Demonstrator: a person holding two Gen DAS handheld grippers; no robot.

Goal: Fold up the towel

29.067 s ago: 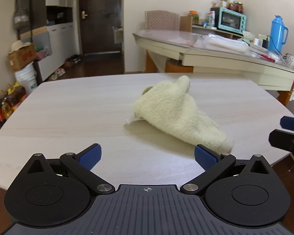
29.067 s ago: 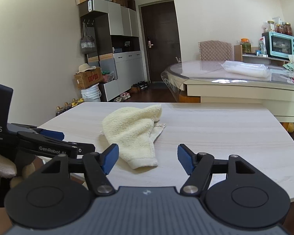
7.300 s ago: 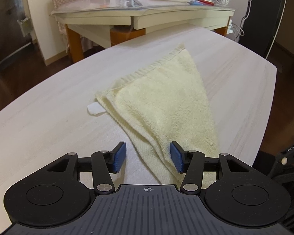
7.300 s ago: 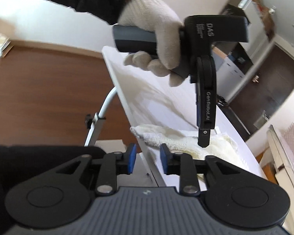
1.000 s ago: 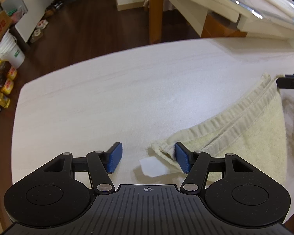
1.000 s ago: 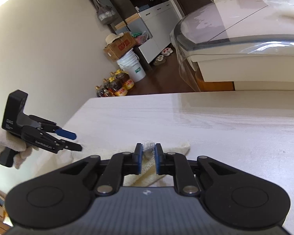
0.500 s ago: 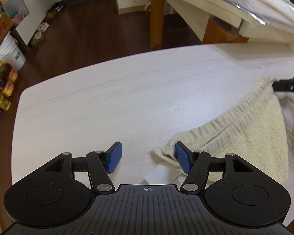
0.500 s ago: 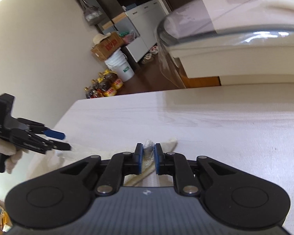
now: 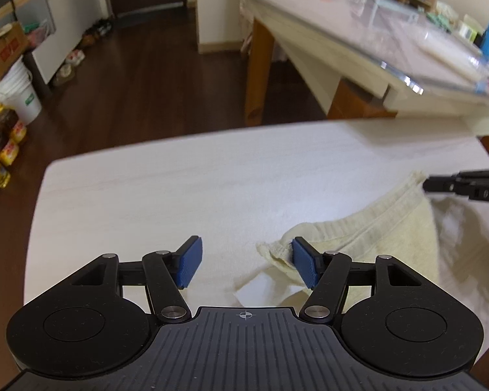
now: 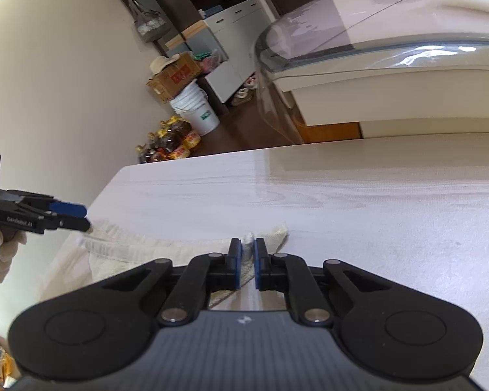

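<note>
A pale yellow terry towel [image 9: 368, 238], thick-piled with a flat ribbed hem band, is laid on a pale wood-grain table [image 9: 179, 195]. A small white label [image 9: 254, 293] is seen at its near-left corner. The left gripper [image 9: 246, 265] is spread wide, its ribbed blue pads parted; that corner of the towel is bunched against the inner face of its right pad and is not clamped. The right gripper [image 10: 247, 262] is clenched on the towel's other hem corner [image 10: 274, 234], cloth being pinched between nearly closed blue pads. The hem edge is stretched between the two tools across the tabletop. A glass-topped cream table [image 10: 391, 52] is noted beyond, and a white plastic bucket [image 10: 195, 110] on dark wood flooring.
</note>
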